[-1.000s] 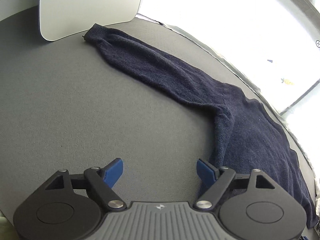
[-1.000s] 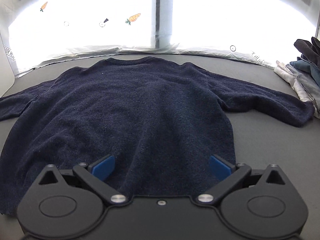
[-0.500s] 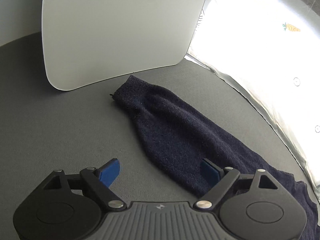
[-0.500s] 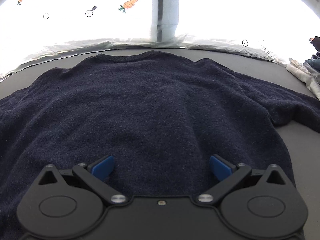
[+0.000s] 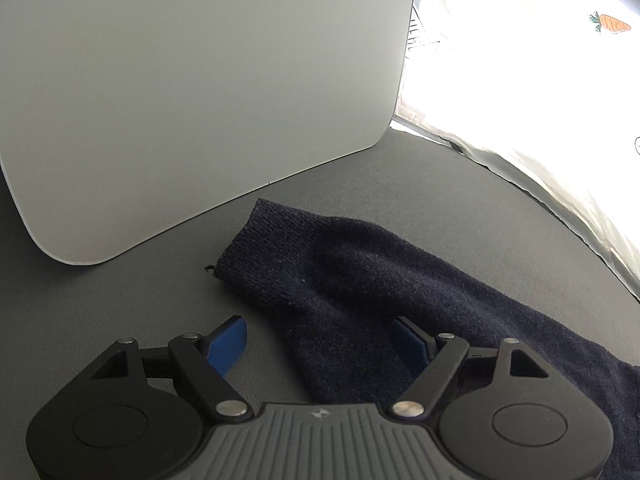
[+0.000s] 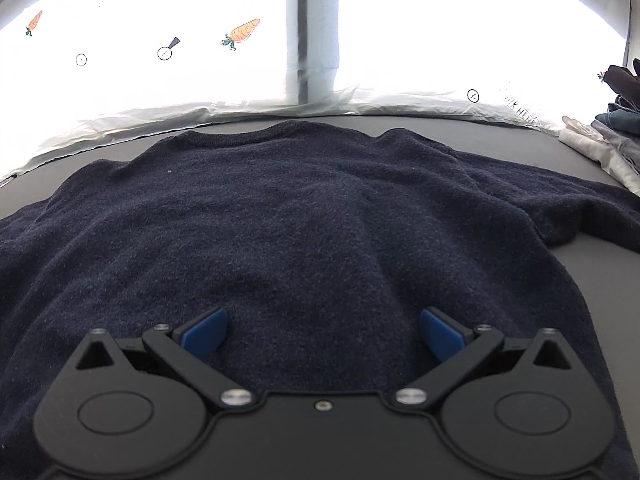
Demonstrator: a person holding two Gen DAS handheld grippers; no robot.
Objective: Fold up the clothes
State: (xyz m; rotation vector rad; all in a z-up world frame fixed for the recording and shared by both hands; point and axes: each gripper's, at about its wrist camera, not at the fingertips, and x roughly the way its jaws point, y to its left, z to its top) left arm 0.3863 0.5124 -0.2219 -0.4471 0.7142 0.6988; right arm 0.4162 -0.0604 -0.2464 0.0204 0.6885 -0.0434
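The left gripper (image 5: pixel 320 340) has moved closer to the sleeve (image 5: pixel 360 280) end, near the white board (image 5: pixel 200 92). Its fingers are spread wide, holding nothing. The right gripper (image 6: pixel 322 334) is spread wide too, over the sweater (image 6: pixel 300 220), which lies flat on the table (image 6: pixel 600 268).

You see a white panel (image 5: pixel 200 100) standing on the grey table (image 5: pixel 100 300), and a carrot-printed curtain (image 6: pixel 160 40) behind.

Navy sweater (image 6: pixel 304 216) on a dark grey worktop (image 5: pixel 100 312); white curtain (image 6: pixel 120 80) printed with orange carrots; blue pads (image 6: pixel 204 330).
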